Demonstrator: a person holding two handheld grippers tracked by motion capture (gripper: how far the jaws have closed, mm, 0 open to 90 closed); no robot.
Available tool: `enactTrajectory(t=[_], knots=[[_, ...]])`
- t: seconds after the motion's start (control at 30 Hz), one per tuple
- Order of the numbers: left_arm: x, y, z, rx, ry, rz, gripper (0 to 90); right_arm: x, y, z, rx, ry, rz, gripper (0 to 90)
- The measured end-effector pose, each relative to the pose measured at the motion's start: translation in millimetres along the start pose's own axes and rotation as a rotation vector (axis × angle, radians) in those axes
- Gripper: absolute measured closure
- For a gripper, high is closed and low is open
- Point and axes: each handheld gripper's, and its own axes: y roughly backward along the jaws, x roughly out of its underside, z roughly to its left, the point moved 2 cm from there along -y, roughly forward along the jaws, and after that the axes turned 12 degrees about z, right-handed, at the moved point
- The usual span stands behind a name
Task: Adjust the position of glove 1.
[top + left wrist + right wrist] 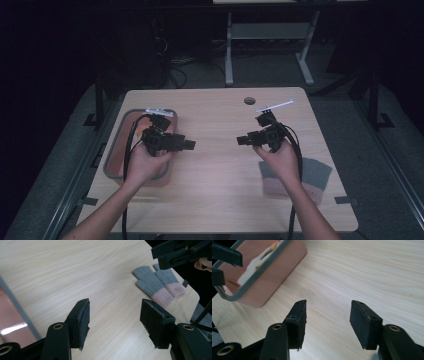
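1. Above the middle of the table, you hold both claws off the wood and pointing inward at each other, so each camera looks across at the far side's things.

2. Your left claw has its jaws spread wide with bare wood between them and nothing held. It hangs by the inner edge of the bin, which suggests it is stationed there to receive or steady something.

3. Your right claw is likewise spread and empty, its pads well apart. It sits above and just in front of the gloves, near the table's right front corner.

4. The gloves are a grey pair with pink cuffs, lying flat and side by side, touching, fingers pointing away from the table edge. Lying flat like that, they offer a thin edge to pinch, so I judge you would want to come down on a cuff, where the knit is thicker.

5. The bin is a pink tub with a grey rim on the left side, already holding something pale and yellowish that I cannot make out. Its open top faces up, a likely place for the gloves to go.

6. With both claws empty, no pick has begun yet; the right one is nearer the pair.
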Motion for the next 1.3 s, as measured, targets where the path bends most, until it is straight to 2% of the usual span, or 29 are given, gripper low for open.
enactTrajectory(t=[0.2,0.4,0.5,0.8,0.93,1.17,1.3], knots=[[-4.5,-9.1,-11.1,0.017,-0.021,-0.007,39.0,13.5,7.6,-11.0,0.019,-0.013,-0.002,46.1],[-6.9,-17.1,-21.8,0.023,-0.042,-0.014,37.1,35.8,16.1,-25.3,0.045,-0.031,-0.021,45.5],[-7.3,-20.9,-27.1,0.022,-0.061,-0.023,36.6,47.1,17.2,-33.4,0.056,-0.046,-0.018,45.6],[-5.2,-39.1,-40.4,0.055,-0.075,-0.028,34.3,72.7,17.6,-53.0,0.081,-0.096,-0.007,46.3],[-2.7,-47.0,-47.1,0.052,-0.091,-0.026,33.4,84.0,18.8,-61.1,0.109,-0.106,-0.001,46.4],[-0.3,-59.5,-60.0,0.072,-0.118,-0.018,32.5,102.6,19.2,-73.3,0.15,-0.115,0.012,46.9],[0.2,-63.3,-62.7,0.08,-0.126,-0.025,31.6,116.4,18.5,-81.8,0.166,-0.147,0.025,47.5]])
